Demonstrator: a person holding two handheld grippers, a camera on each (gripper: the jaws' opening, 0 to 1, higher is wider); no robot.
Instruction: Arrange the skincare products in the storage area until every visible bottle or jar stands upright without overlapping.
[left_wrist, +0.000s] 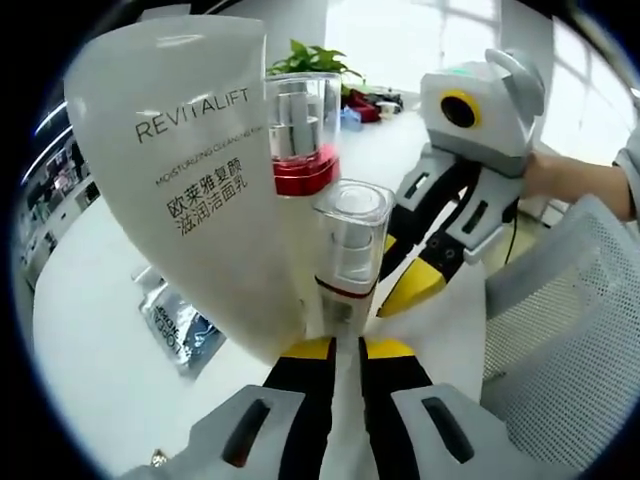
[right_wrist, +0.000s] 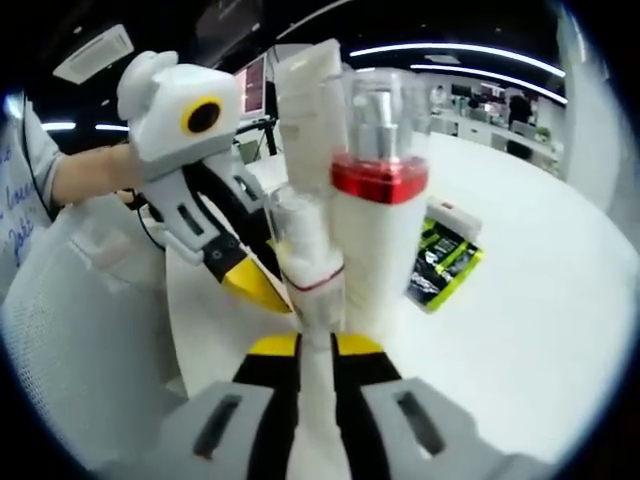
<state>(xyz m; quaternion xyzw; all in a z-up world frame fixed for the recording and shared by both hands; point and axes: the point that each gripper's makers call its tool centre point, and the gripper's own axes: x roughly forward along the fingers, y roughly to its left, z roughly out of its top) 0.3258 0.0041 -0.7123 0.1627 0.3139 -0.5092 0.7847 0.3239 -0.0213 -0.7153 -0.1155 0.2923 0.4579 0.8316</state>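
Observation:
A small pump bottle (left_wrist: 347, 252) with a clear cap and a thin red line stands upright between both grippers. My left gripper (left_wrist: 346, 347) is shut on its lower body. My right gripper (right_wrist: 315, 345) is shut on the same small pump bottle (right_wrist: 308, 262) from the opposite side. In the left gripper view the right gripper (left_wrist: 405, 275) reaches in from the right, its yellow tips at the bottle. Close behind stand a red-banded bottle (left_wrist: 300, 135) (right_wrist: 380, 190) under a clear cap and a big white REVITALIFT tube (left_wrist: 190, 170) (right_wrist: 312, 80), both upright.
Sachet packets (left_wrist: 180, 325) (right_wrist: 440, 265) lie flat on the white table (left_wrist: 90, 380) (right_wrist: 540, 330). A mesh chair back (left_wrist: 585, 310) (right_wrist: 60, 330) is close on the person's side. A hand (left_wrist: 560, 175) holds the right gripper. A green plant (left_wrist: 310, 58) stands far back.

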